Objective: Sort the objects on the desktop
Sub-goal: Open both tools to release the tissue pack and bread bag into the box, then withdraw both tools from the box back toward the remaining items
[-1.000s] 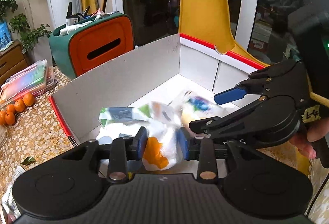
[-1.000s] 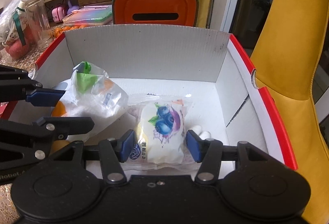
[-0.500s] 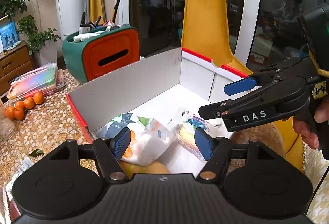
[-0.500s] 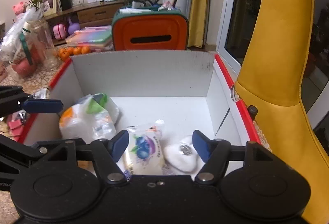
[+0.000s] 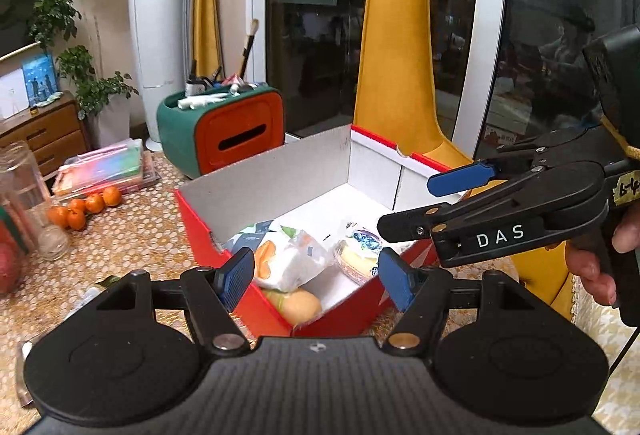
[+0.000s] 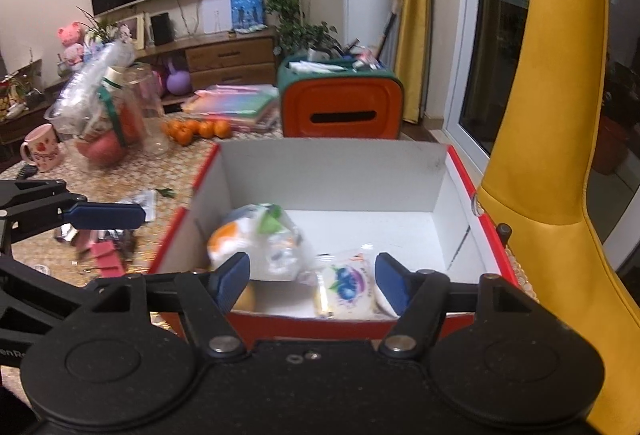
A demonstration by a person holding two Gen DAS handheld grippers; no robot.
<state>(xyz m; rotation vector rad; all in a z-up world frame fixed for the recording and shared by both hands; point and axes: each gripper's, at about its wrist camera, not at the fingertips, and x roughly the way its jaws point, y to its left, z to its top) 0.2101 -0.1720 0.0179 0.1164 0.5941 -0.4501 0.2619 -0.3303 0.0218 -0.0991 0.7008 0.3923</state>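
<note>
A red cardboard box with white inside [image 5: 200, 231] [image 6: 332, 171] stands on the table. In it lie a white snack bag with orange and green print [image 5: 288, 263] [image 6: 260, 243], a blueberry-print packet [image 5: 360, 251] [image 6: 344, 287] and a yellow bun [image 5: 298, 305]. My left gripper [image 5: 316, 277] is open and empty, raised above the box's near corner. My right gripper [image 6: 312, 279] is open and empty, held above the box's near edge; it also shows from the side in the left wrist view [image 5: 448, 195].
An orange and green organiser [image 5: 224, 127] [image 6: 340, 103] with pens stands behind the box. Small oranges [image 5: 84, 209] [image 6: 196, 129], coloured book packs [image 5: 104, 165], a glass jar [image 5: 24, 195], a pink mug [image 6: 42, 147] and loose small items [image 6: 104, 247] lie left. A yellow chair [image 6: 560, 155] stands right.
Both grippers let go of their packets, opened wide and drew back and up out of the box. The snack bag and blueberry packet now lie in the box.
</note>
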